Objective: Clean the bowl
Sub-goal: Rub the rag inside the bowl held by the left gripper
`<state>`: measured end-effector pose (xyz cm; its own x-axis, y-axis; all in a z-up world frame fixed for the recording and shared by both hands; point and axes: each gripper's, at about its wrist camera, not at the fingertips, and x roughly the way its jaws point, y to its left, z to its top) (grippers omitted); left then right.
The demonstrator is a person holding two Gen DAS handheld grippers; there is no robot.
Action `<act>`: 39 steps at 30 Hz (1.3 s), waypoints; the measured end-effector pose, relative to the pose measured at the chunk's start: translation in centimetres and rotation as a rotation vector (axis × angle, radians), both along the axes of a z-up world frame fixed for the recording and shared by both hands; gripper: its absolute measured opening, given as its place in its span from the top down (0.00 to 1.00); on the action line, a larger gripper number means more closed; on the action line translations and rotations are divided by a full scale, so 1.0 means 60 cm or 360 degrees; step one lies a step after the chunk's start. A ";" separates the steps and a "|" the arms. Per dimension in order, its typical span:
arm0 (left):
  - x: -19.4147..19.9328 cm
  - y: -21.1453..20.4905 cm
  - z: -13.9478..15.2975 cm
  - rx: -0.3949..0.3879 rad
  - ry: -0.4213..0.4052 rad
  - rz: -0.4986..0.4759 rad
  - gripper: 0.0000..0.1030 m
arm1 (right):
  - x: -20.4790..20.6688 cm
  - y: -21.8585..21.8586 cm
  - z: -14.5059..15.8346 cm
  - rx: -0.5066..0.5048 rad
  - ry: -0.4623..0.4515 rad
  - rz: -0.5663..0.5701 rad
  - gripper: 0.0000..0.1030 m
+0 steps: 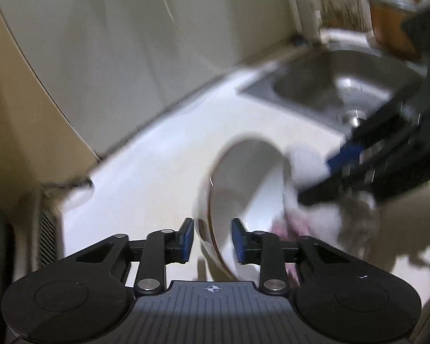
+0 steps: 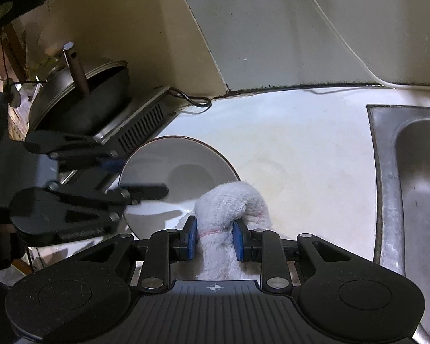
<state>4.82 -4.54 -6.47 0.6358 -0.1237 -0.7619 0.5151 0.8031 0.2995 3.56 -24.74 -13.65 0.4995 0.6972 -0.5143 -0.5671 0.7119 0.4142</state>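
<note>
White bowl (image 2: 183, 169) with thin brown rim line. White cloth (image 2: 229, 203) with a pink-red stripe. Table (image 2: 301, 143) white with yellowish stains. Sink (image 2: 387, 200) dull grey steel. Both claws black with blue pads (image 2: 191, 238). Pan (image 2: 80, 106) dark, brown handle. Wall cream-beige.

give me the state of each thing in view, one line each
bowl: tilted on its side, rim between the left jaws
cloth: bunched, clamped in the right jaws, touching the bowl's rim
left gripper: jaws on either side of the bowl's rim; contact unclear
right gripper: shut on the cloth
sink: nothing visible in it
pan: on the cooker, handle up
</note>
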 end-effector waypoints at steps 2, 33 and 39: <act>-0.002 0.006 -0.011 -0.0003 0.0035 0.0019 0.74 | 0.004 -0.005 0.004 0.0011 -0.0012 -0.0024 0.75; 0.017 0.013 0.006 -0.0283 0.0040 0.0119 0.75 | 0.007 -0.036 -0.004 0.0116 0.0049 -0.0163 0.75; 0.024 0.024 -0.029 -0.0295 0.0206 0.0158 0.68 | -0.005 0.039 0.029 -0.0116 -0.0275 -0.0101 0.75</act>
<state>6.26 -3.07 -8.19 0.5506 -0.2107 -0.8077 0.4553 0.8868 0.0791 3.26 -22.42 -11.92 0.6266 0.6254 -0.4649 -0.5783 0.7731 0.2606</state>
